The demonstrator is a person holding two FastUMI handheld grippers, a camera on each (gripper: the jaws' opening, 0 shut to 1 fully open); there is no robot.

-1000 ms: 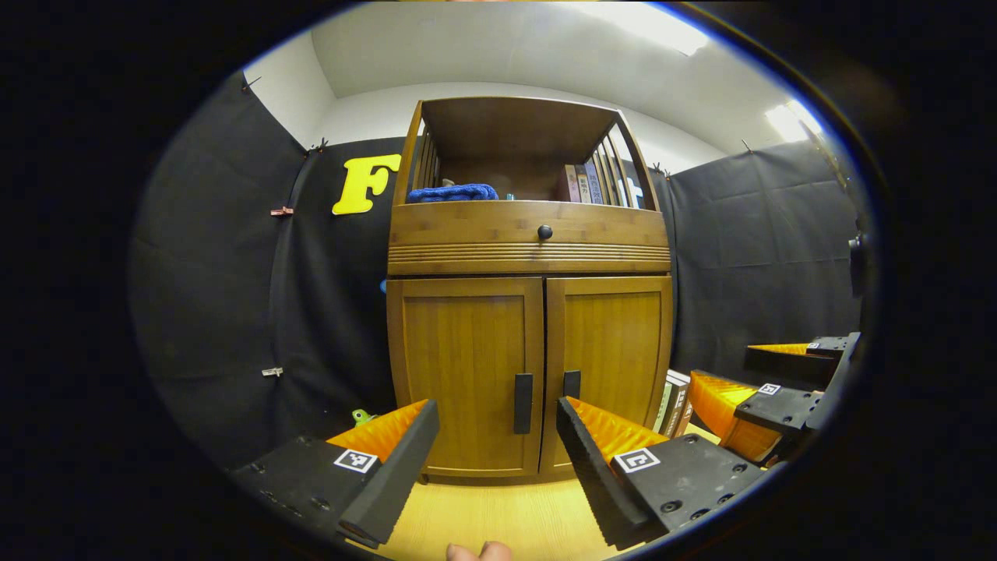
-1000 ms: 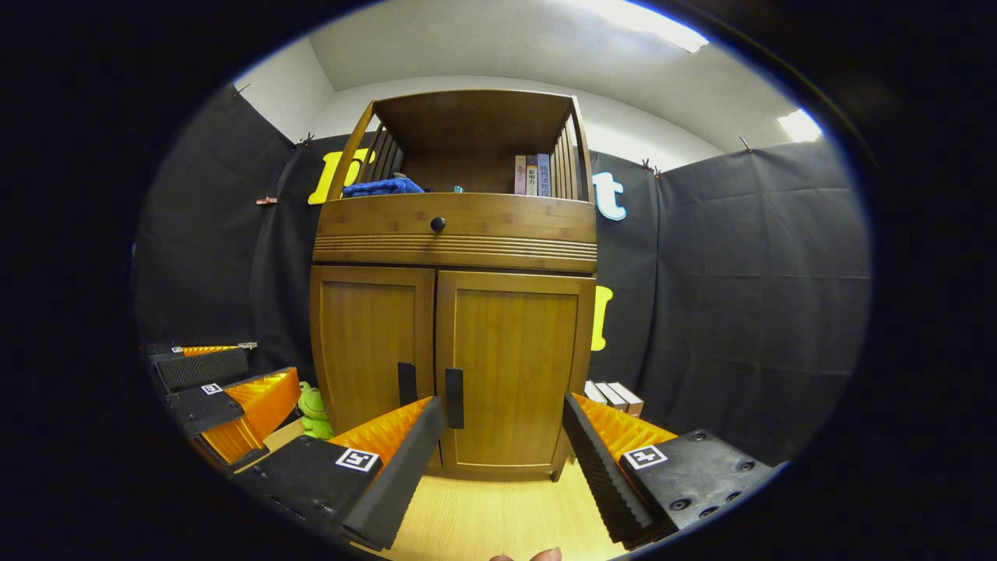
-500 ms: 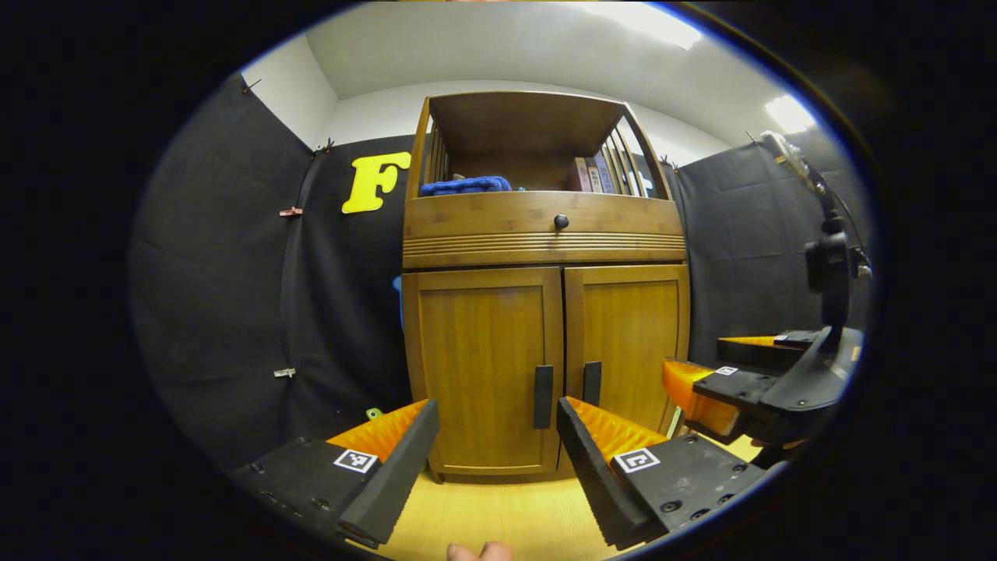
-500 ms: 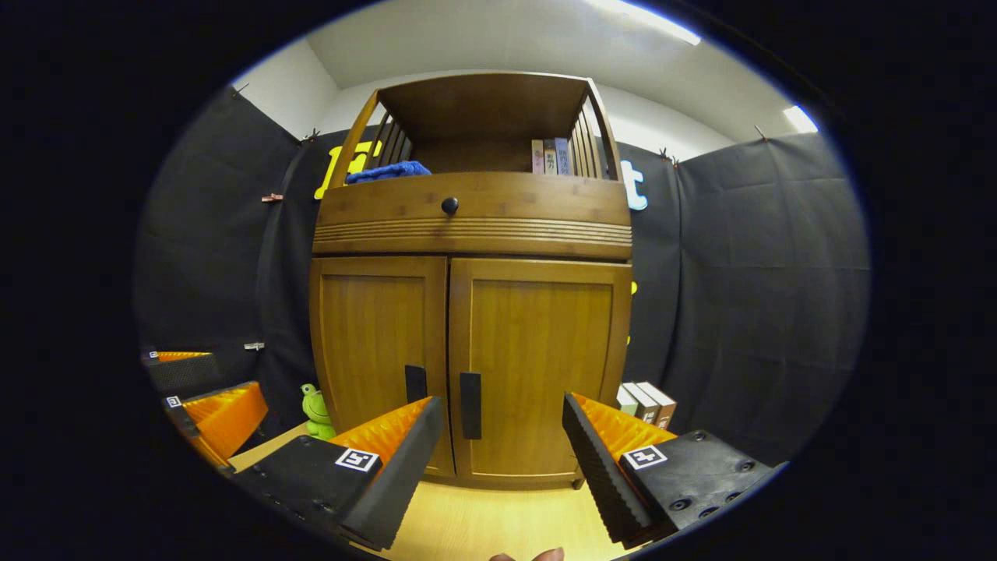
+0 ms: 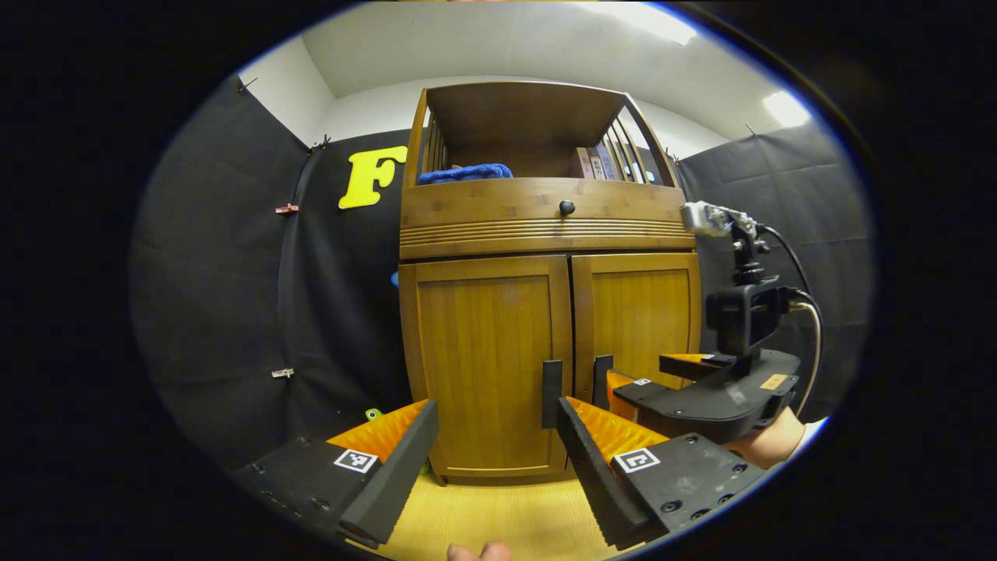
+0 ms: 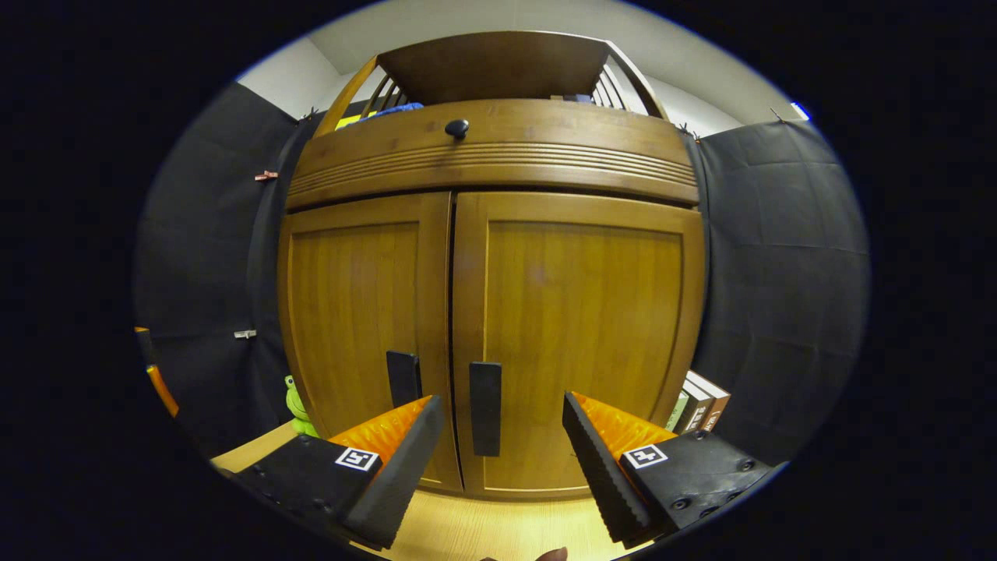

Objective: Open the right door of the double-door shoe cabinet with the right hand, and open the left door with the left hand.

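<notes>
Both doors of the shoe cabinet [image 6: 498,312] at frame centre are shut, smooth wood w/ flat dark bar handles, so right gripper [image 6: 502,456], jaws spread, lines up on right door handle [image 6: 485,408] while left gripper [image 5: 497,460], also spread, waits lower centre nr left door handle [image 5: 551,393].

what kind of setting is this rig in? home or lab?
Looks like a staged recording booth, not a real home: black cloth hangs as walls behind a lone wooden shoe cabinet on a pale wood floor. Household props are set around, a frog toy and books beside it.
</notes>
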